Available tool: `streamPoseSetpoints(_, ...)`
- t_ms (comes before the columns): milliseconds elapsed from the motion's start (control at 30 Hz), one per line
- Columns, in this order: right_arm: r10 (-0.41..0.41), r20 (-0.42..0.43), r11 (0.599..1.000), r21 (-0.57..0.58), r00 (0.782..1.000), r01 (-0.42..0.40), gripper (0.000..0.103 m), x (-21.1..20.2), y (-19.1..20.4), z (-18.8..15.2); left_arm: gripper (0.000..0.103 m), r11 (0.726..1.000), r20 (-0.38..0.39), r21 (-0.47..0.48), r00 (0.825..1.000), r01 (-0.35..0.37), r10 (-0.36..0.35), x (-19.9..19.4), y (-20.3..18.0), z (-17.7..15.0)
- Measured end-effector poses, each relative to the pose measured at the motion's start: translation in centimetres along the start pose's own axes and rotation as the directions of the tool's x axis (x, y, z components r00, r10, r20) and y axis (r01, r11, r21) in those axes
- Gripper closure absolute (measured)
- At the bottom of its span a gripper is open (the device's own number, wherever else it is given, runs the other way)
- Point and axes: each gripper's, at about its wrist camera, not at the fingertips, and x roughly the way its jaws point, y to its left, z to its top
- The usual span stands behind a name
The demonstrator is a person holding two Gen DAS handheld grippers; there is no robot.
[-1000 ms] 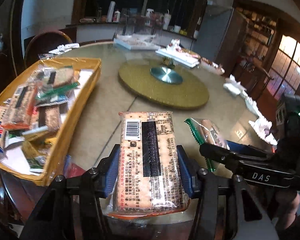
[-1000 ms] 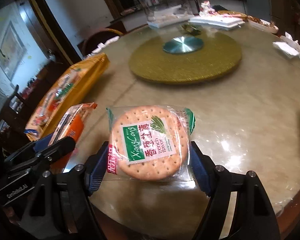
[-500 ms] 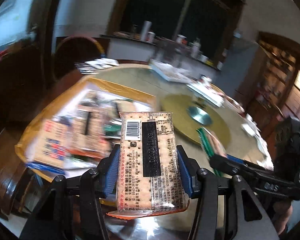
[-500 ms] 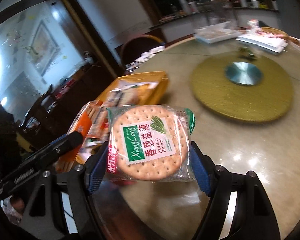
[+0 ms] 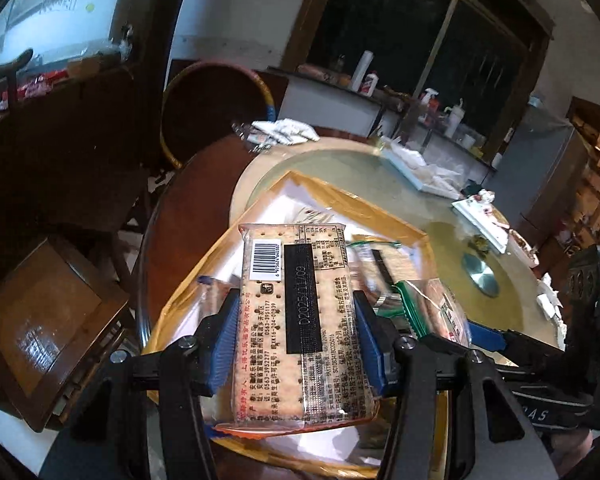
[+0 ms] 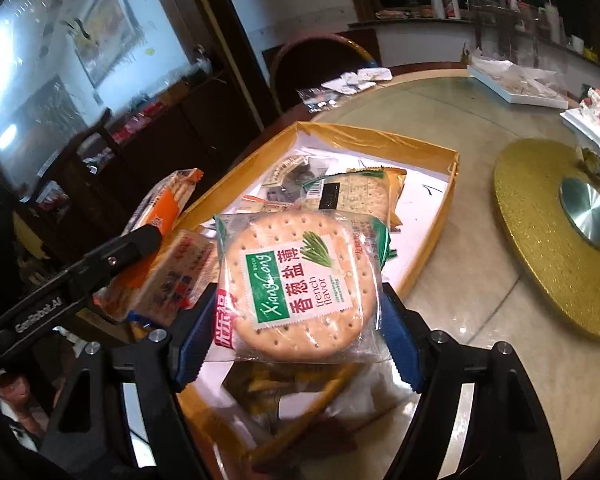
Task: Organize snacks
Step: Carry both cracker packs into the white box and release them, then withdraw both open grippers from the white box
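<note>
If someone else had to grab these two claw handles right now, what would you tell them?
Left gripper: shut on a rectangular cracker pack, held above the yellow tray.
Right gripper: shut on a round cracker pack, also above the tray.
Tray: on the round table, already holding several snack packs.
Done: both packs picked up and carried over the tray.
Left: lower each pack, open the jaws, drop them in. Whether more loose snacks remain on the table, these views do not show.

Left claw (image 5: 296,336) clamps a rectangular cracker packet (image 5: 296,320) — barcode side up — above a yellow tray (image 5: 380,208) of snack packets on the round table (image 5: 452,240).
</note>
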Motion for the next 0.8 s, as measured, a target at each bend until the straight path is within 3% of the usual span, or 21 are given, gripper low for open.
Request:
streamPoseSetpoints(67, -0.015, -0.02, 1.0, -0.003, 1.0, 0.015, 0.025, 1.0, 0.3, 0.1, 0.049, 0.999, -0.03, 0.011, 0.999, -0.035, 0.035, 1.2, 0.3, -0.1)
streamPoseSetpoints(300, -0.107, -0.042, 0.993, -0.054, 0.993, 0.105, 0.019, 3.0, 1.7, -0.5, 0.049, 0.999, -0.064, 0.013, 0.997, -0.045, 0.046, 2.6, 1.2, -0.8)
streamPoseSetpoints(433, -0.085, -0.042, 0.995, -0.047, 0.996, 0.083, 0.018, 2.8, 1.7, -0.7, 0.023, 0.996, -0.035, 0.041, 0.997, -0.074, 0.075, 1.4, 0.4, -1.2)
streamPoseSetpoints(533, -0.006, -0.001, 1.0, 0.007, 1.0, 0.006, 0.017, 1.3, 0.8, -1.0, 0.023, 0.993, 0.019, 0.05, 0.994, -0.108, 0.107, -0.1, -0.4, -1.5)
streamPoseSetpoints(800, -0.008, 0.127, 0.997, 0.071, 0.992, -0.001, 0.017, -6.2, -1.4, -4.5, 0.022, 0.982, 0.075, 0.109, 0.986, -0.156, 0.149, -3.9, -5.3, -3.6)
